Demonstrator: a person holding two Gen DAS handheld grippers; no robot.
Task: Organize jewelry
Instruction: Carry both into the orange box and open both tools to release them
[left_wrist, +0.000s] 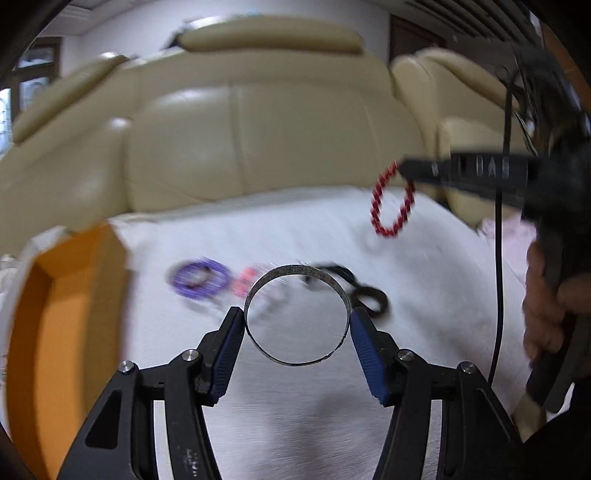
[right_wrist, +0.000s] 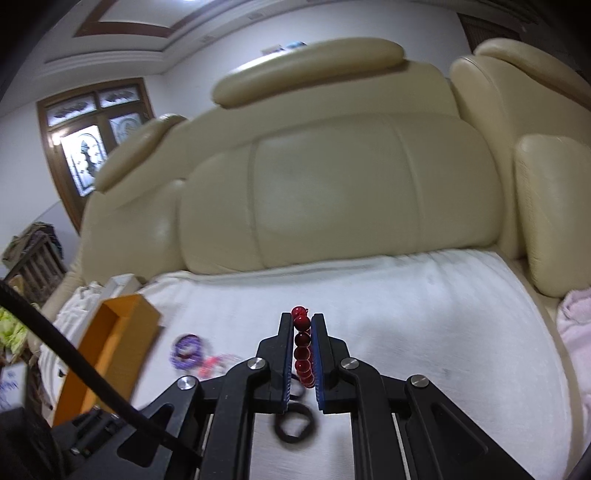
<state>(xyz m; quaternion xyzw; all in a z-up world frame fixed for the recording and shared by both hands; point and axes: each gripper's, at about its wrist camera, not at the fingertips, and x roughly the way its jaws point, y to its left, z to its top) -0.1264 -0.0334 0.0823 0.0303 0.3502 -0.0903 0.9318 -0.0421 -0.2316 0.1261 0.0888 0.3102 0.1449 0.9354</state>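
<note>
The cream sofa (right_wrist: 332, 177) backs a seat covered by a white towel (left_wrist: 295, 406). The orange box (left_wrist: 55, 332) lies open at the left edge of that towel, its long side running away from me. My left gripper (left_wrist: 297, 325) is nearer it. Its pads sit against both sides of a metal bangle (left_wrist: 297, 314), held off the towel with the ring's opening facing the camera; the box lies left of these fingers. My right gripper (right_wrist: 303, 354) is clamped narrow on a red bead bracelet (right_wrist: 303, 354), loop hanging below. A purple bracelet (left_wrist: 199, 280), a pink piece (left_wrist: 243, 280) and a black hair tie (left_wrist: 369, 299) remain on the towel. White lettering on the right gripper's side is blurred, unreadable.
</note>
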